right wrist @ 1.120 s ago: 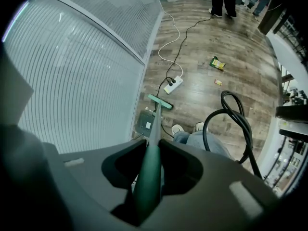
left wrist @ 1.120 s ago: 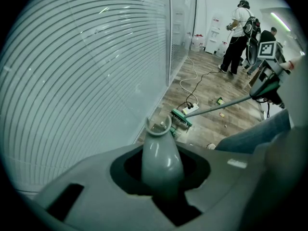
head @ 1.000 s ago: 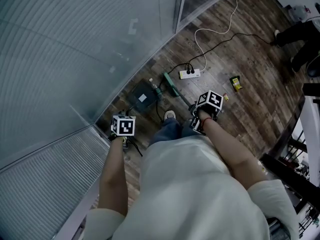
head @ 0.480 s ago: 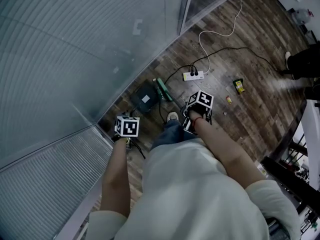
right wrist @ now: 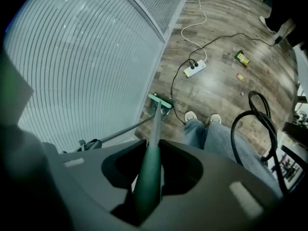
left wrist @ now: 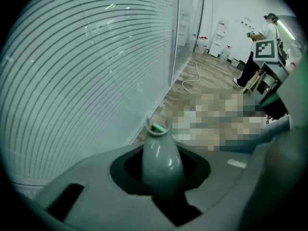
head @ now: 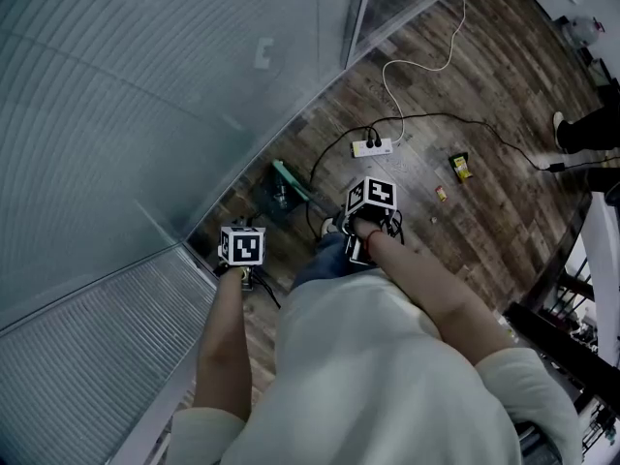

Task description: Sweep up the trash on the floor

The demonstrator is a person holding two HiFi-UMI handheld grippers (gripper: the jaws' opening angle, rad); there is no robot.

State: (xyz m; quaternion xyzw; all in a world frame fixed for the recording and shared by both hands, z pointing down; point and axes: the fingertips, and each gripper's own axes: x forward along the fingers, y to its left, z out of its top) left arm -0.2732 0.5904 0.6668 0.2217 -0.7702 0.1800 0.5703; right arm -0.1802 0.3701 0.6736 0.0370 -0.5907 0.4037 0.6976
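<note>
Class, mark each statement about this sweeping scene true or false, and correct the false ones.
1. The right hand-held gripper is shut on the broom handle. True.
2. The wrapper lies on top of the power strip. False: it lies on the floor, apart from the strip, to its right.
3. The left hand-held gripper is empty. False: it is shut on a grey handle.
4. Black plugs sit in the power strip. True.

shirt (head: 387, 376): pale, short sleeves, bottom middle | jeans (right wrist: 219, 138): blue | shoes (right wrist: 190, 115): white | left gripper (left wrist: 162, 171), right gripper (right wrist: 149, 177): grey, square-marker cubes (head: 241, 246) | cable (right wrist: 262, 117): black loop
</note>
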